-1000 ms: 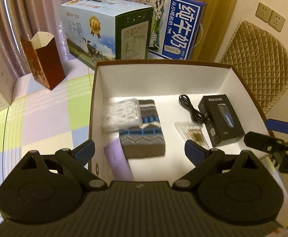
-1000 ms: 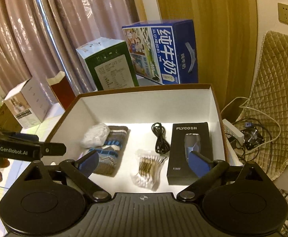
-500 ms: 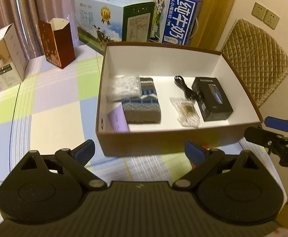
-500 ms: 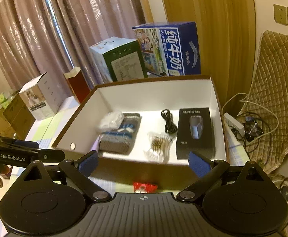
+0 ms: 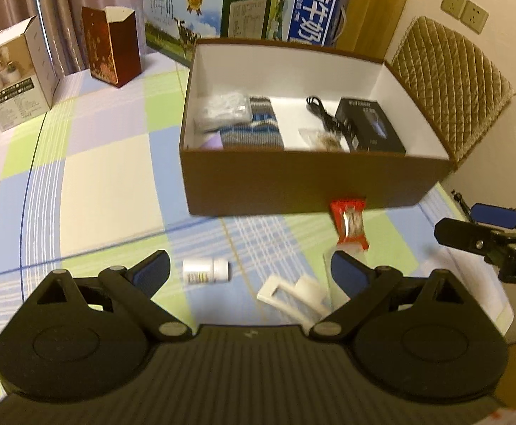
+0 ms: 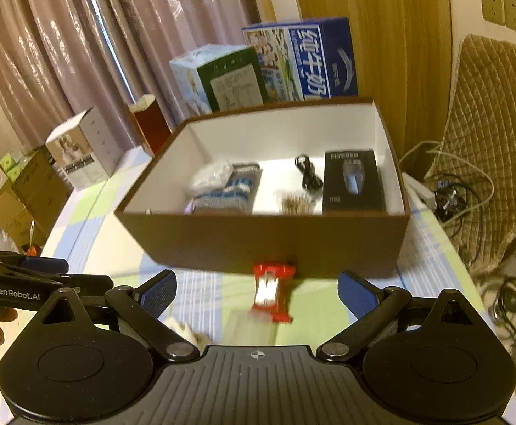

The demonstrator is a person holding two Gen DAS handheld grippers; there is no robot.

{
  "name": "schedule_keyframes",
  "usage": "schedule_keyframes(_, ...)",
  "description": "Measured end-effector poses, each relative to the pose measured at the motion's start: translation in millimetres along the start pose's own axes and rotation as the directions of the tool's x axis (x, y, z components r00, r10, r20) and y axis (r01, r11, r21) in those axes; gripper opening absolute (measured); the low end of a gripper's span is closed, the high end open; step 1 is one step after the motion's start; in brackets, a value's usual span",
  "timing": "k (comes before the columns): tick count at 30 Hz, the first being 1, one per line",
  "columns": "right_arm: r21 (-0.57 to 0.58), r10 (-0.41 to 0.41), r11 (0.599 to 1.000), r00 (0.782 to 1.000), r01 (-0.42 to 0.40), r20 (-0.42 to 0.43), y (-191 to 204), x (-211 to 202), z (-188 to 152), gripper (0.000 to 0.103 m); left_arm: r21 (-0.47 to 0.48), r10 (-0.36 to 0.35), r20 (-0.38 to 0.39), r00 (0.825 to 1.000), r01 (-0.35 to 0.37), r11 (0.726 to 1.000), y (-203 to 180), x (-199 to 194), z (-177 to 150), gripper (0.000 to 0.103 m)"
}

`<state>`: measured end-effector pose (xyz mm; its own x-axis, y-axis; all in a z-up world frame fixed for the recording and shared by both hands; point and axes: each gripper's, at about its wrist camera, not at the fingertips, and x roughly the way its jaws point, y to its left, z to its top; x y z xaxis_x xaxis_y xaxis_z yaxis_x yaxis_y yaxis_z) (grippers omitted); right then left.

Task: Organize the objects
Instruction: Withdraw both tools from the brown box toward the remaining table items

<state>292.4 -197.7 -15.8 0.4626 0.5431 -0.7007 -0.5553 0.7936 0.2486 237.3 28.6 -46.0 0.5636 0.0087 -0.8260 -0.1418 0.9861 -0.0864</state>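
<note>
White pill bottle (image 5: 205, 271) lay on its side just ahead of the left tongs (image 5: 250, 267), spread wide, empty; judged light, rigid, rollable, best gripped across its body.

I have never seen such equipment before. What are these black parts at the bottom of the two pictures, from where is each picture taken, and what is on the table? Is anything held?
No robot is here. A person holds a hand tool with two fingers in each hand, and each tool carries a wide-angle camera looking forward along its fingers.

One picture comes from the left gripper, the other from the right gripper. The black shapes below are the tools themselves; the blue tips are finger pads. Both are open and hold nothing.

On the checked tablecloth stands a brown box, containing a black shaver box, a cable, a knitted pouch and small packets. In front of it lie a red snack packet, a white pill bottle and a white plastic piece.
</note>
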Motion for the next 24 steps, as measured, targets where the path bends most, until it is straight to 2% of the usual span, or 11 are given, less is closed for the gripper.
schedule_keyframes(11,0.015,-0.014,1.0,0.994,0.016,-0.105,2.9,8.0,-40.9,0.095,0.006,-0.015,-0.051,0.999,0.015,1.0,4.1,8.3,-35.7,0.096)
schedule_keyframes(24,0.0,-0.024,1.0,0.985,0.025,-0.172,8.0,36.5,-59.0,0.095,-0.012,0.017,-0.112,0.994,-0.018,1.0,6.6,25.4,-49.1,0.095)
